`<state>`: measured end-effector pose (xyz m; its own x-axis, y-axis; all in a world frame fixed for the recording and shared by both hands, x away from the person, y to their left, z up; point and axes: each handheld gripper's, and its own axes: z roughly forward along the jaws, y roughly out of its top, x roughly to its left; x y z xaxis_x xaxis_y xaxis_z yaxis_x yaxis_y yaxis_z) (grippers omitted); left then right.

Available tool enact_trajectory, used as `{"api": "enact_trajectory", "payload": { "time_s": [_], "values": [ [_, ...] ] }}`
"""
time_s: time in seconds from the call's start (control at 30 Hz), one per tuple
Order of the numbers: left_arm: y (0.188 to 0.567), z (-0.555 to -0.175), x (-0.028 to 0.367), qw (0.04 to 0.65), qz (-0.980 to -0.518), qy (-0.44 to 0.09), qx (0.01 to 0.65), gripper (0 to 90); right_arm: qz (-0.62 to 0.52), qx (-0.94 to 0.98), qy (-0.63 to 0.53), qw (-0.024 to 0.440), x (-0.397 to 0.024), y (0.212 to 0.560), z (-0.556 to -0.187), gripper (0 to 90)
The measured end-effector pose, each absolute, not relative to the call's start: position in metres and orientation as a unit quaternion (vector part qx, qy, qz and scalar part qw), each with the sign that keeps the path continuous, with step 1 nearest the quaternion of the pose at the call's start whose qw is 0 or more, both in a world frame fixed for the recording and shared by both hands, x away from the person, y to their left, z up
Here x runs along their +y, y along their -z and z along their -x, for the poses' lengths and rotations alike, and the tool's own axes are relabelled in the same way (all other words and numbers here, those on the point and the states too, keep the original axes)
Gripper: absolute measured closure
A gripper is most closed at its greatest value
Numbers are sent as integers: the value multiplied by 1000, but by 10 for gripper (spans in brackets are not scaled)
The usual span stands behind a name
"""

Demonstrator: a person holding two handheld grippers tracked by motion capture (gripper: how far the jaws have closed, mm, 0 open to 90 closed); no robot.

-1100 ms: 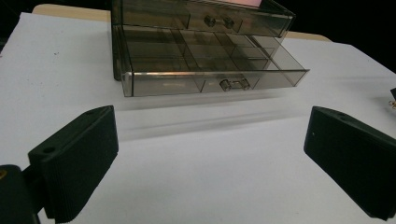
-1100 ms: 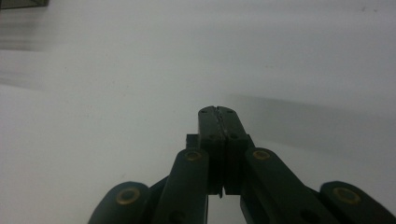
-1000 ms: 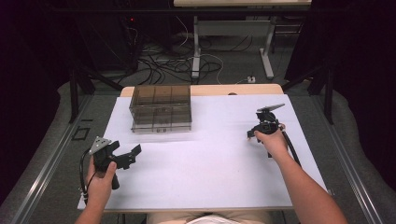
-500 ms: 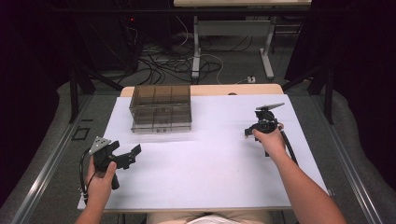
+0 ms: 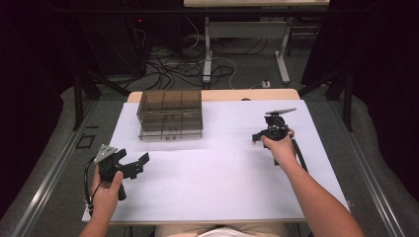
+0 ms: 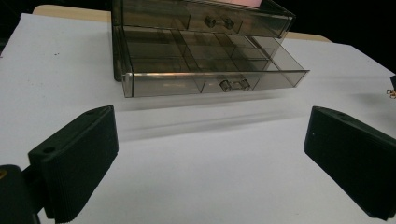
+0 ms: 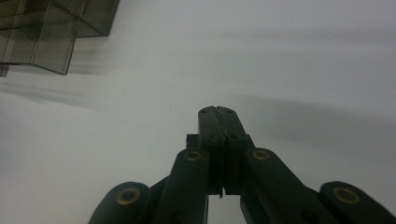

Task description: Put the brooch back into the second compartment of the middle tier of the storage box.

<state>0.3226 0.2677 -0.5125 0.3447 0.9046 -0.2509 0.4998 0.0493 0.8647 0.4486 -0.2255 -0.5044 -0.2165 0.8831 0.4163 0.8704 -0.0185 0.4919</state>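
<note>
From above we see the smoky drawer box [image 5: 170, 114] at the table's [image 5: 222, 177] far left; our left gripper [image 6: 210, 154] gapes wide and empty toward its pulled-out lower drawer [image 6: 210, 77]; our right gripper [image 7: 218, 116] is pinched together, nothing visible between.

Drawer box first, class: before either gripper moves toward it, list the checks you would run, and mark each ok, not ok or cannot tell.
1. Drawer box upright on the white table: ok.
2. Lower drawer partly pulled out: ok.
3. Compartments free of contents: cannot tell; the walls are tinted.
4. Left gripper jaws wide apart, nothing between them: ok.
5. Right gripper ready to grasp: not ok; jaws closed together.
6. Table bare between left gripper and drawer: ok.
</note>
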Motion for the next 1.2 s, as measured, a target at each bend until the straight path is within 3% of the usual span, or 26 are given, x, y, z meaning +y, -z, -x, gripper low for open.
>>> {"api": "enact_trajectory", "payload": {
  "time_s": [1.2],
  "values": [
    [512, -323, 268, 492, -656, -207, 533, 32, -569, 719, -399, 6, -142, 480, -447, 900]
  ]
}}
